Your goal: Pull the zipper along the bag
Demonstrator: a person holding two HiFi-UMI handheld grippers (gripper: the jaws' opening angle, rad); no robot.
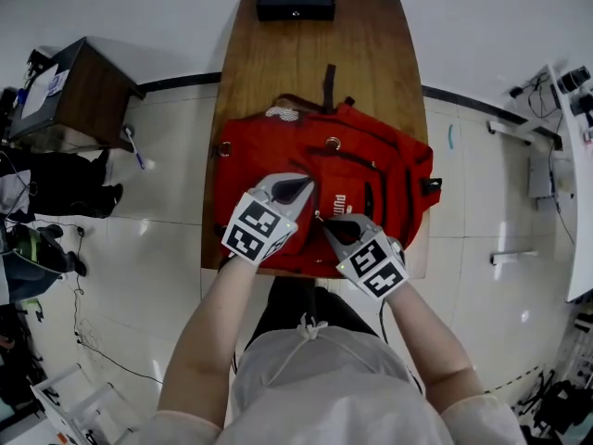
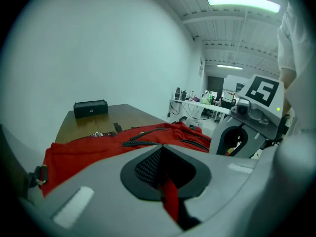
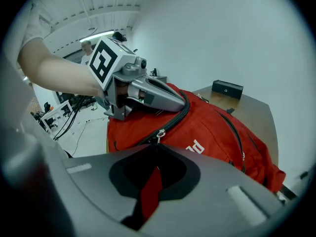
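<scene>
Wooden and brown, the worktop (image 1: pixel 371 54) carries a red bag (image 1: pixel 371 170) that lies flat on its near half and covers almost the whole width, with its near edge at the side of the person. Both grippers rest on the near part of this bag, close beside each other. The left gripper (image 1: pixel 289 190) is on the left half of the bag; its jaws are closed together on a fold of red cloth (image 2: pixel 170 199) from the bag, which shows as a narrow band between them. The right gripper (image 1: pixel 338 225) is just to the right of it, and its jaws are also closed, holding a red strip (image 3: pixel 150 191) that leads up toward the zipper. A black box (image 1: pixel 296 0) stands at the far end of the worktop, well apart from the bag. The zipper (image 3: pixel 175 118) is black and runs in a curve over the top of the bag, passing under the left gripper. Its small metal slider (image 3: pixel 158 134) sits just in front of the right jaws, near the white lettering (image 3: pixel 196 147) on the cloth.
</scene>
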